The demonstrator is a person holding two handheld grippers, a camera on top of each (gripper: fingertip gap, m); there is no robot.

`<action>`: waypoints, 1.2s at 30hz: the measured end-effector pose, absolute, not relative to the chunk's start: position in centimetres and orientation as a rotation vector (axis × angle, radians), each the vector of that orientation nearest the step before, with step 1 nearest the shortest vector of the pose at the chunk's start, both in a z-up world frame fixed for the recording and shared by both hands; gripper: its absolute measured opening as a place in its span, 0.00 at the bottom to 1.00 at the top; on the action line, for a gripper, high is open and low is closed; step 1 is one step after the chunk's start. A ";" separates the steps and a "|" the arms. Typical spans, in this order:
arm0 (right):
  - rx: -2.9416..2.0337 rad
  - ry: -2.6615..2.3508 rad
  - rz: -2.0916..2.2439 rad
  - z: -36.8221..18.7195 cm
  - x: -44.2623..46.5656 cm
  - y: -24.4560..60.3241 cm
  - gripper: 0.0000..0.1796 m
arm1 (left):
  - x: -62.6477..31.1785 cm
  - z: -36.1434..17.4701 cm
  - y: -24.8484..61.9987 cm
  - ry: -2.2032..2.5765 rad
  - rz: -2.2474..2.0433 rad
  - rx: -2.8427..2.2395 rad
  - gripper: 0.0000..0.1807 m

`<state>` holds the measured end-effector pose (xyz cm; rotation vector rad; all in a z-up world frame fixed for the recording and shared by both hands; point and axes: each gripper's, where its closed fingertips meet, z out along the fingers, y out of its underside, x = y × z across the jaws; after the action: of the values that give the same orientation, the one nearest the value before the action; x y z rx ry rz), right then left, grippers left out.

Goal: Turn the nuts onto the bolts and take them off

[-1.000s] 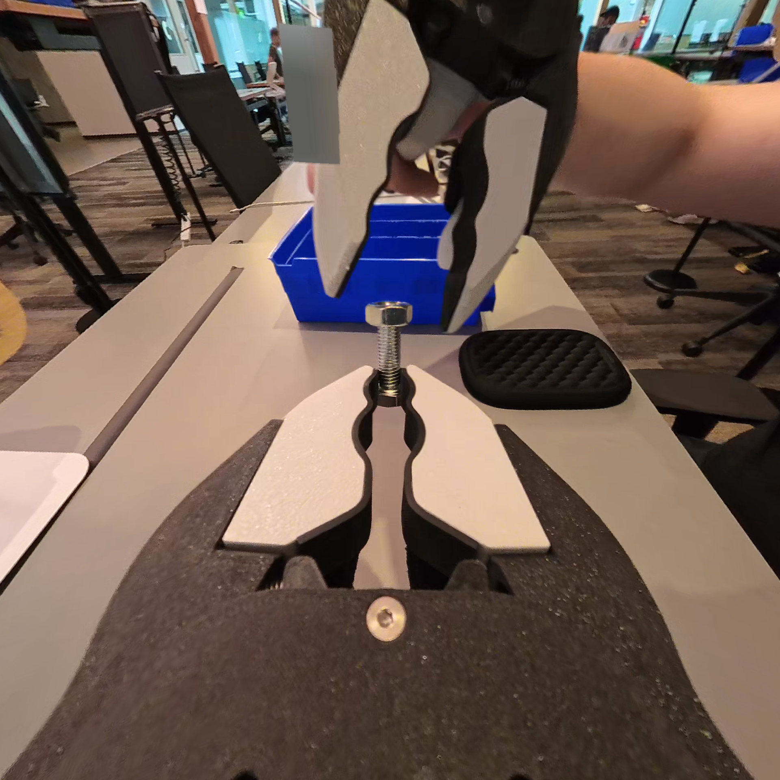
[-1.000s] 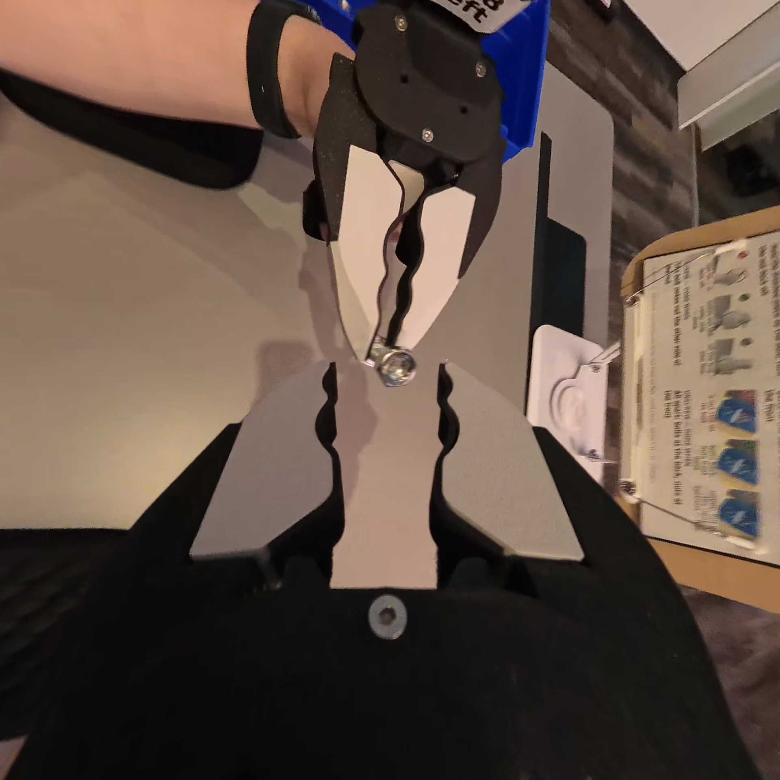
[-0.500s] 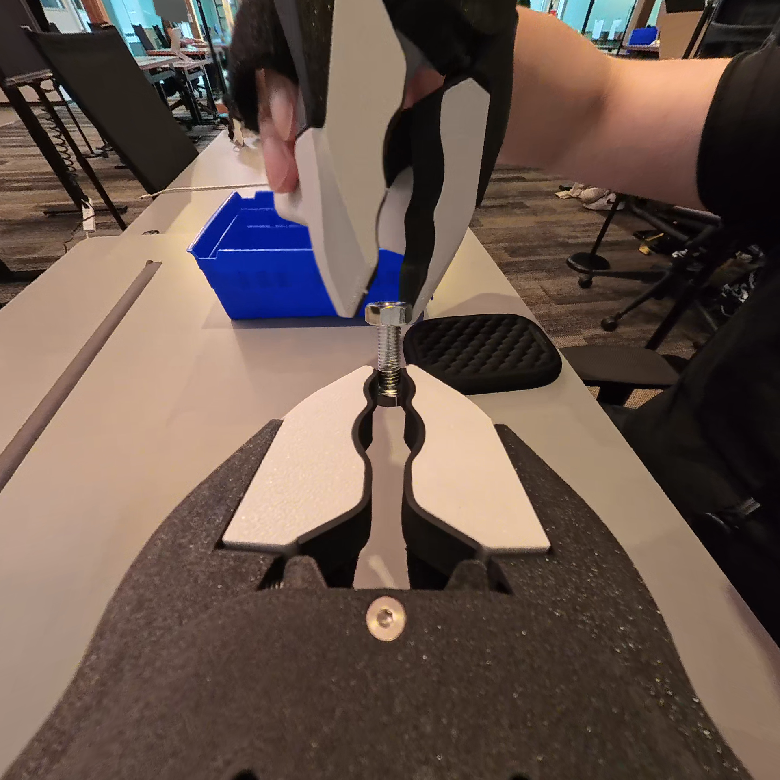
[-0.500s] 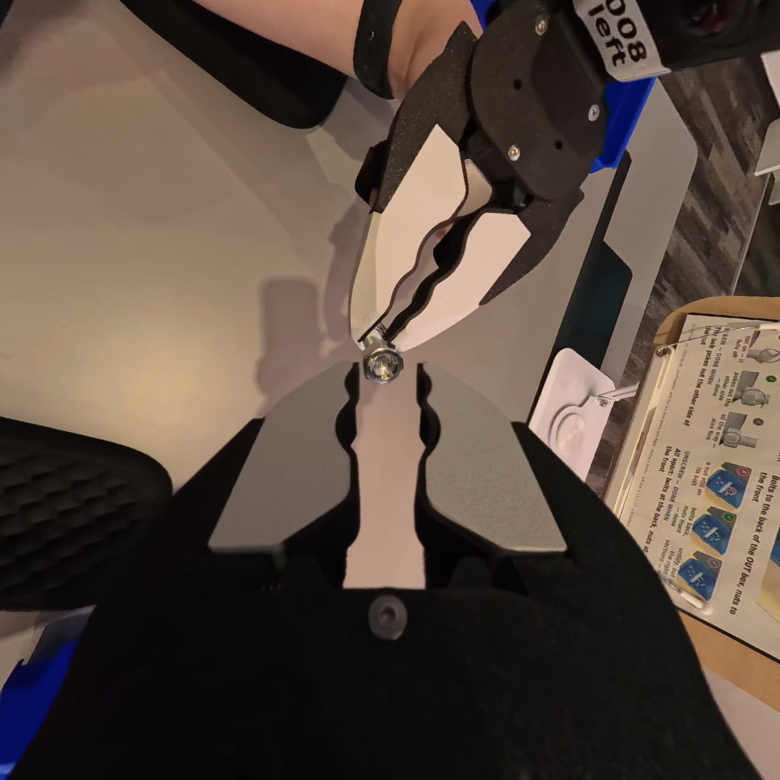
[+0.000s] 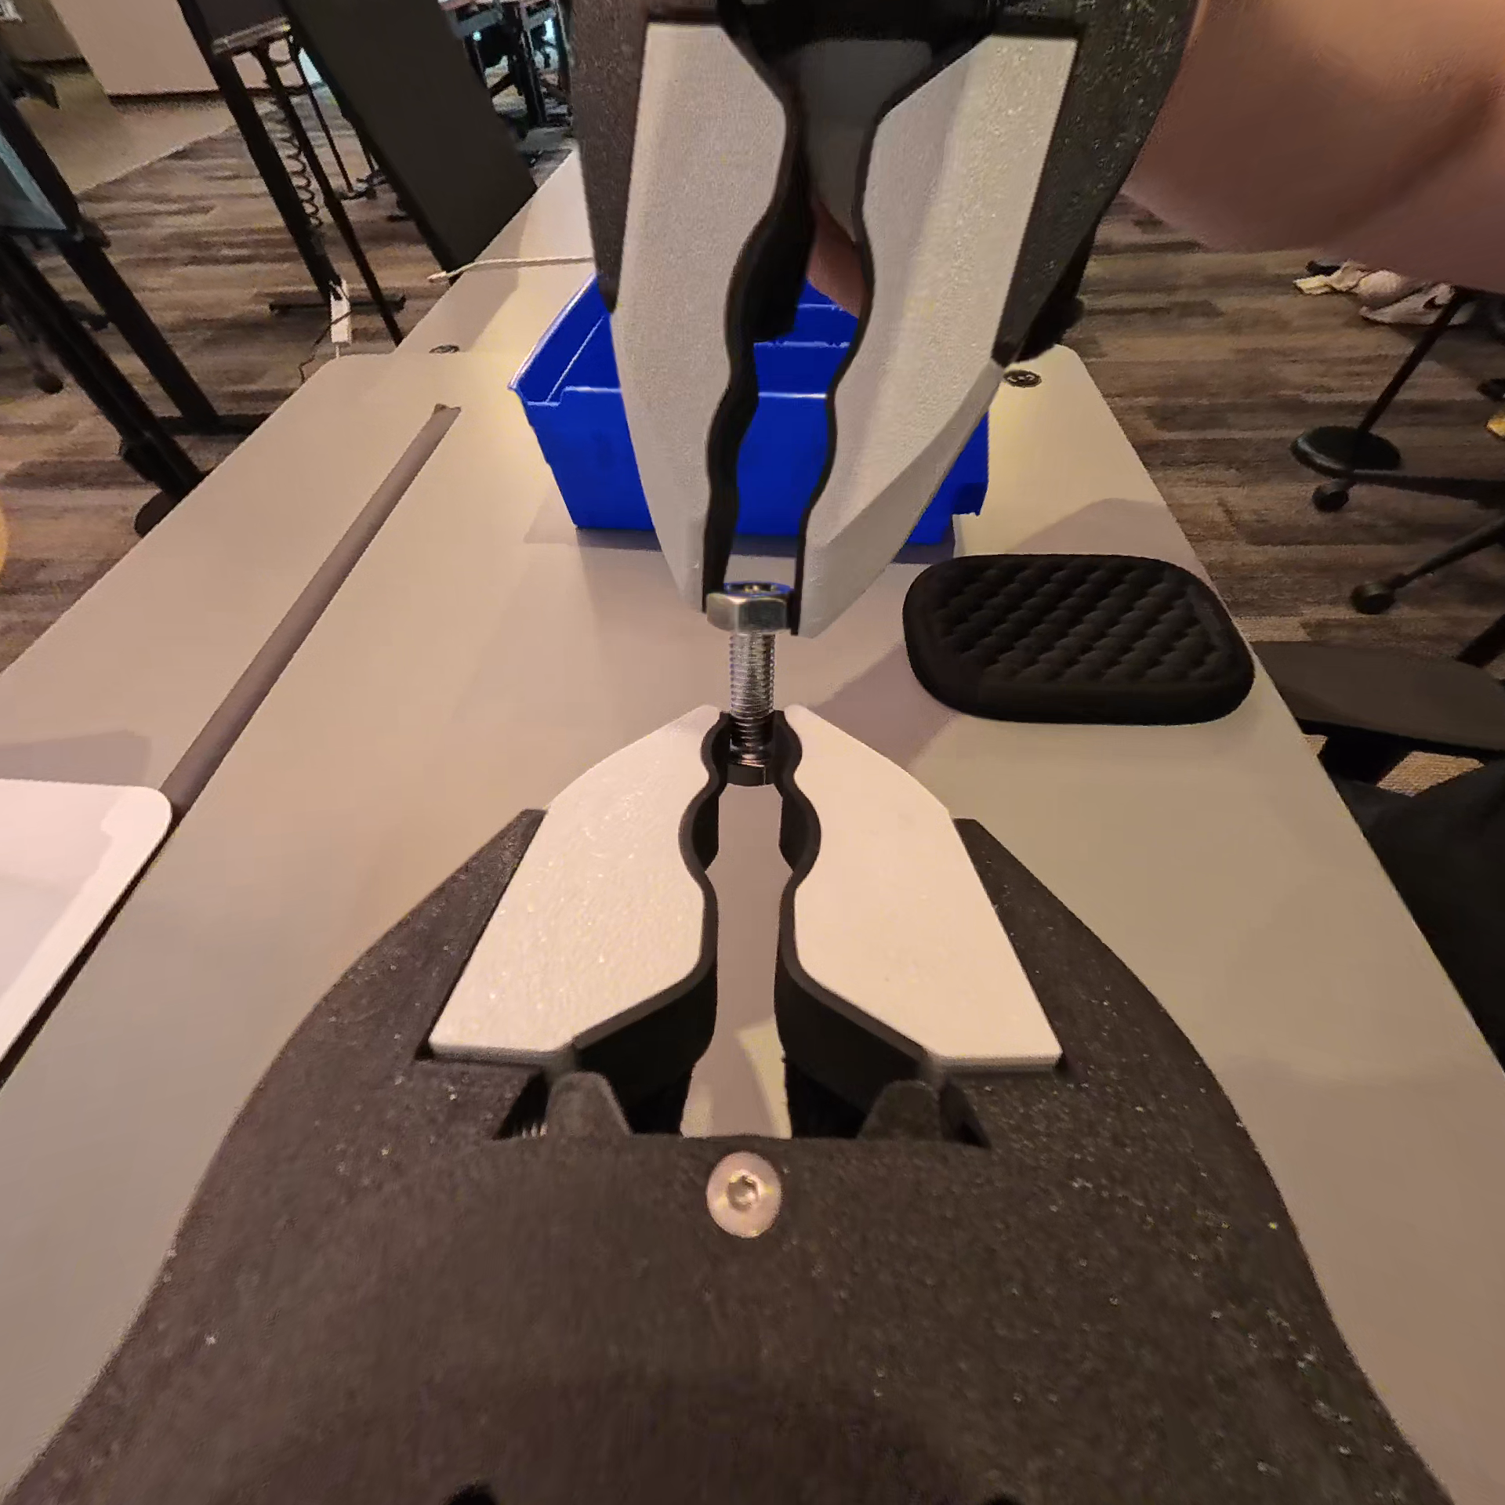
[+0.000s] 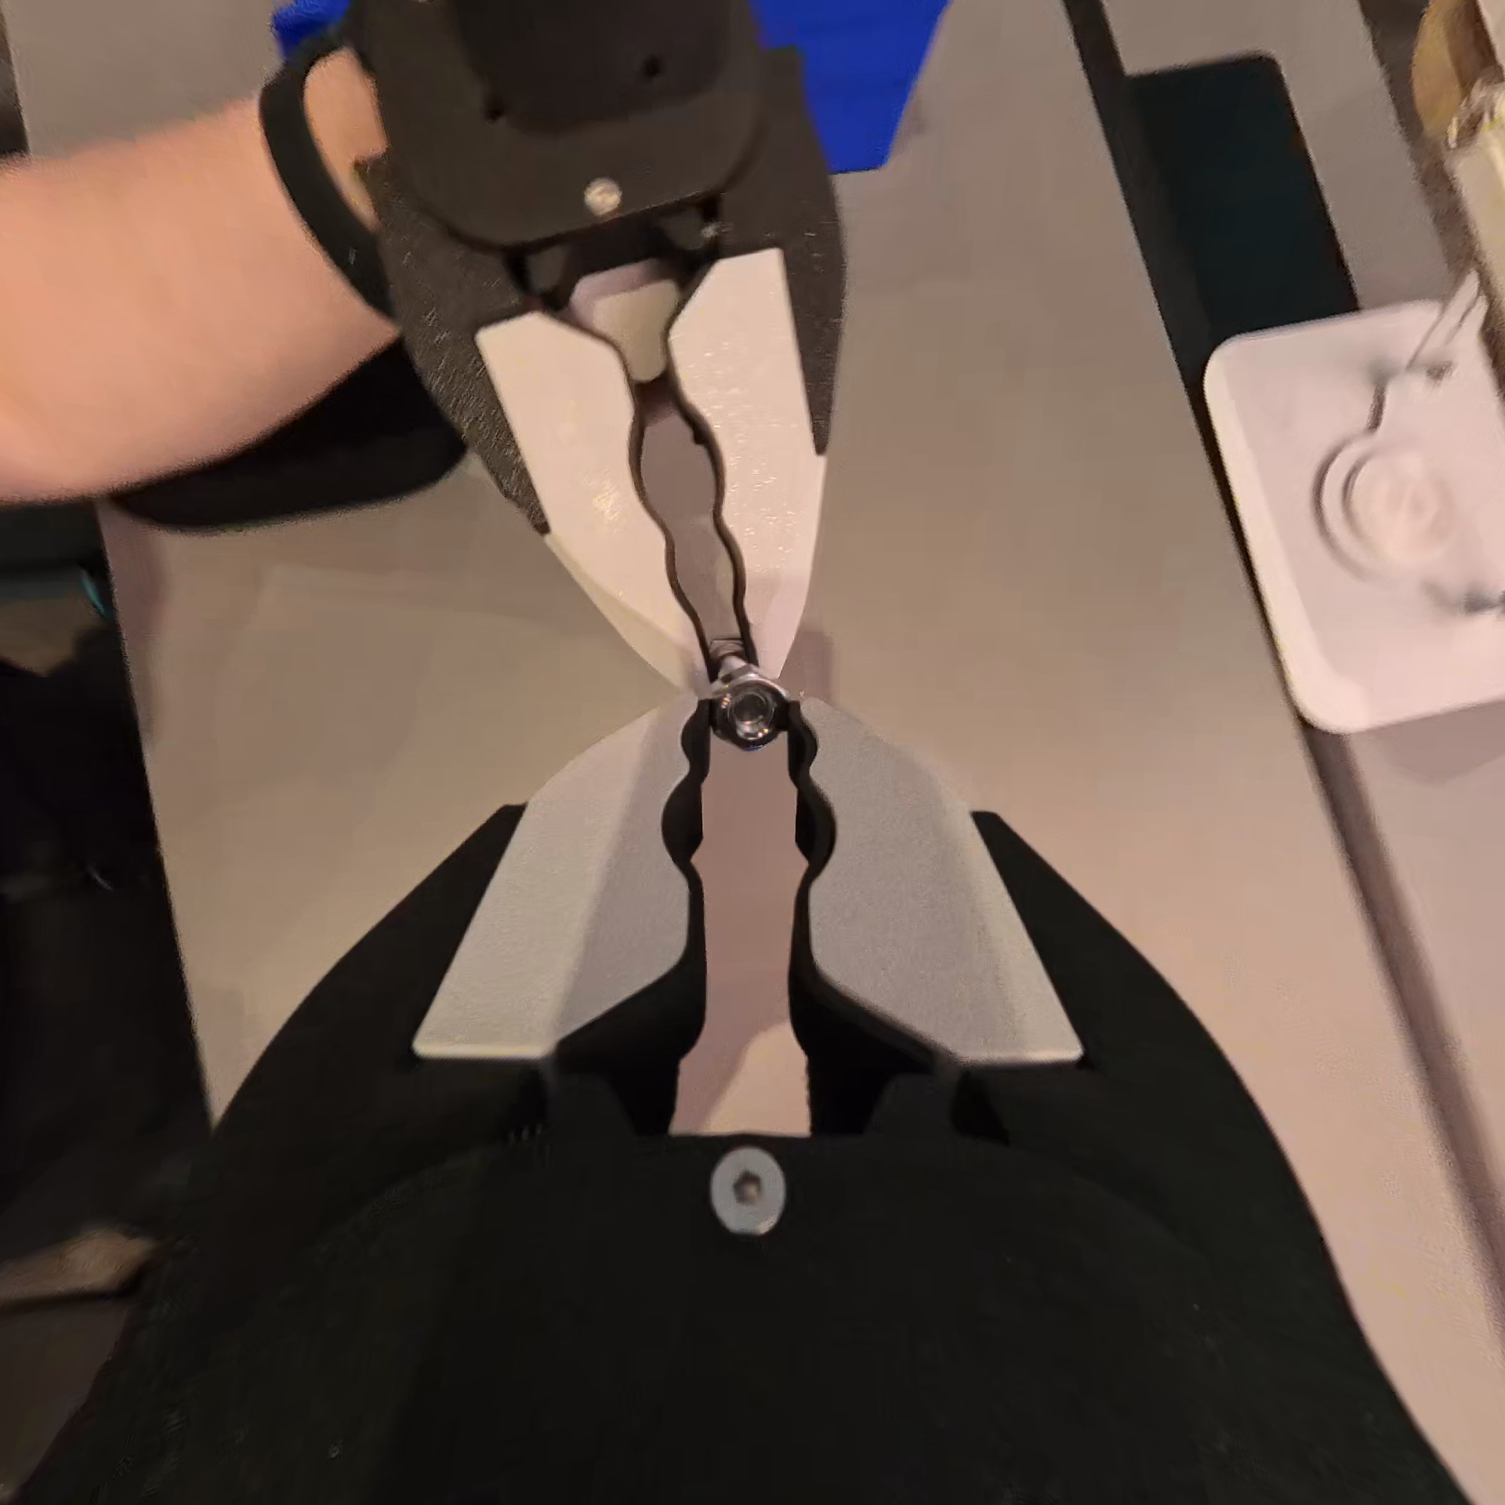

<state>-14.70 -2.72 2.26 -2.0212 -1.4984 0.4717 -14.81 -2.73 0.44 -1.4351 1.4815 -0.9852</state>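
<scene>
A silver bolt [image 5: 749, 672] stands upright over the grey table [image 5: 407, 774], hex head [image 5: 749, 609] on top. My left gripper [image 5: 751, 745] is shut on a dark nut [image 5: 749, 765] at the bolt's lower end. My right gripper [image 5: 749, 603] comes down from above, and its two fingertips clamp the hex head from both sides. In the right wrist view I look straight down on the bolt head [image 6: 748, 717], held between my right gripper's [image 6: 745, 721] tips. The left gripper [image 6: 725, 647] reaches in from the top of that view and holds the nut [image 6: 727, 651].
A blue bin [image 5: 586, 440] stands behind the bolt. A black ribbed pad [image 5: 1075, 643] lies to the right. A white tray [image 5: 65, 863] sits at the left edge and also shows in the right wrist view [image 6: 1270, 521]. A groove [image 5: 326, 586] runs along the table. Chairs stand on the floor beyond. Only a small space, under 4 cm, lies between the two pairs of fingers.
The right gripper, open and tilted above the bolt before, has come down square over it and closed on the hex head. The left gripper still holds the bolt's lower end.
</scene>
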 end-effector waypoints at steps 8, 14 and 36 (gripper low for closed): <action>-1.944 -1.512 0.490 1.9 -14.7 -3.0 0.22 | -14.7 -0.1 -2.8 1.504 -0.989 -1.449 0.05; -1.429 -1.936 0.185 2.4 -13.9 -4.4 0.21 | -15.2 -1.1 -3.7 1.586 -1.004 -1.467 0.05; -1.510 -1.870 0.341 0.4 -14.8 -4.2 0.11 | -15.1 -1.5 -4.3 1.641 -0.974 -1.455 0.05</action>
<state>-14.76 -4.21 0.44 -1.5100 -1.8700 0.3409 -15.10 -4.29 -1.48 -1.4555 1.6408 -0.9740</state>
